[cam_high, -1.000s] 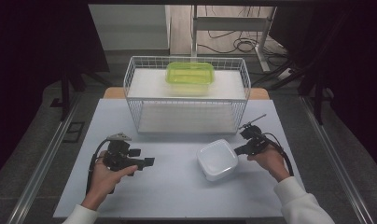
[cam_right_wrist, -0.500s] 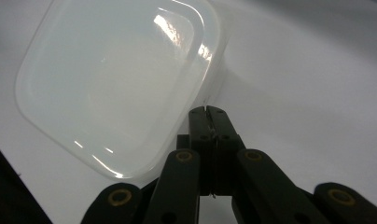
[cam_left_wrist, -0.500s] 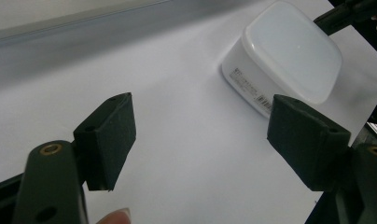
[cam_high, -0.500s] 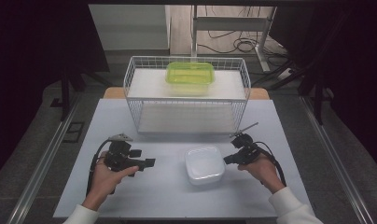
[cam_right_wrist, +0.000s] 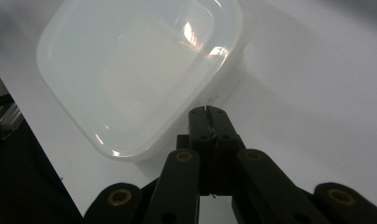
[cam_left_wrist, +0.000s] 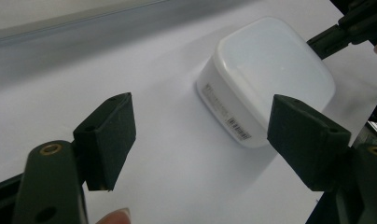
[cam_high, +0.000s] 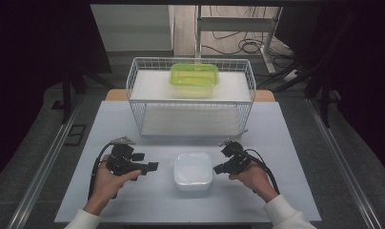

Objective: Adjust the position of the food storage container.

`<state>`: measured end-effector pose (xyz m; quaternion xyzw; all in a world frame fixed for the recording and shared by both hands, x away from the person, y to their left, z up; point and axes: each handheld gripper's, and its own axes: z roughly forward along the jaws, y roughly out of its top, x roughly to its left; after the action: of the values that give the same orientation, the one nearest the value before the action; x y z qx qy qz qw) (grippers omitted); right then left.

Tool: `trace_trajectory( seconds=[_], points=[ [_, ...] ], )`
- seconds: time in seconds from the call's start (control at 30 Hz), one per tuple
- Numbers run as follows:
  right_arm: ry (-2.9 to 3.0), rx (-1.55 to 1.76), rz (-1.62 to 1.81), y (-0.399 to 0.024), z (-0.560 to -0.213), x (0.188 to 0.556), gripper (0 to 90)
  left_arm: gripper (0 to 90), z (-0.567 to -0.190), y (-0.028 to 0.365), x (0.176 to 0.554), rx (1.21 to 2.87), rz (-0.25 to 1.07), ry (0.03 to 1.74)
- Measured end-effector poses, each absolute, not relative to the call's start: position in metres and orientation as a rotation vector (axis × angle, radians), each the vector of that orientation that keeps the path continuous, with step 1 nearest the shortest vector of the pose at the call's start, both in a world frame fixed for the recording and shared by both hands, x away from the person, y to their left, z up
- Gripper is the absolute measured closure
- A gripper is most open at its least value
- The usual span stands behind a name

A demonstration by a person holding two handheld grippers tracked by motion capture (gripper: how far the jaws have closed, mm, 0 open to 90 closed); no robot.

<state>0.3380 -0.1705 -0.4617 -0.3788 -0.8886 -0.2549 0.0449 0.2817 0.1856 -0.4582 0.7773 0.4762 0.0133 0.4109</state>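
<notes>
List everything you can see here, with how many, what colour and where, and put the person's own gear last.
White container: one, white, lid on, on the table between the two grippers.
Green container: one, yellow-green, on the top shelf of the rack.
Wire rack: one, white, at the far middle of the table.
Table: one, pale white top.
Cables: several, dark, on the floor beyond the table.
Left gripper: one, black, jaws wide apart, aimed at the white container.
Right gripper: one, black, jaws closed together, tips beside the white container's edge.
Hands: two, one on each gripper.
</notes>
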Motion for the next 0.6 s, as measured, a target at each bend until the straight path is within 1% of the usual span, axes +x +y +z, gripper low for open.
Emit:
trace_trajectory(
  seconds=[0.33,0.47,0.6],
  points=[
    [-2.719,-1.119,-0.807,-0.156,-0.465,0.335,89.0,22.6,-0.458,0.185,0.281,1.959,0.026,1.196],
    [-2.715,-1.121,-0.822,-0.16,-0.464,0.335,89.0,22.6,-0.458,0.185,0.281,1.955,0.022,1.192],
    [-2.71,-1.174,-0.904,-0.175,-0.456,0.334,89.0,22.5,-0.458,0.185,0.281,1.949,0.019,1.192]
  ],
)
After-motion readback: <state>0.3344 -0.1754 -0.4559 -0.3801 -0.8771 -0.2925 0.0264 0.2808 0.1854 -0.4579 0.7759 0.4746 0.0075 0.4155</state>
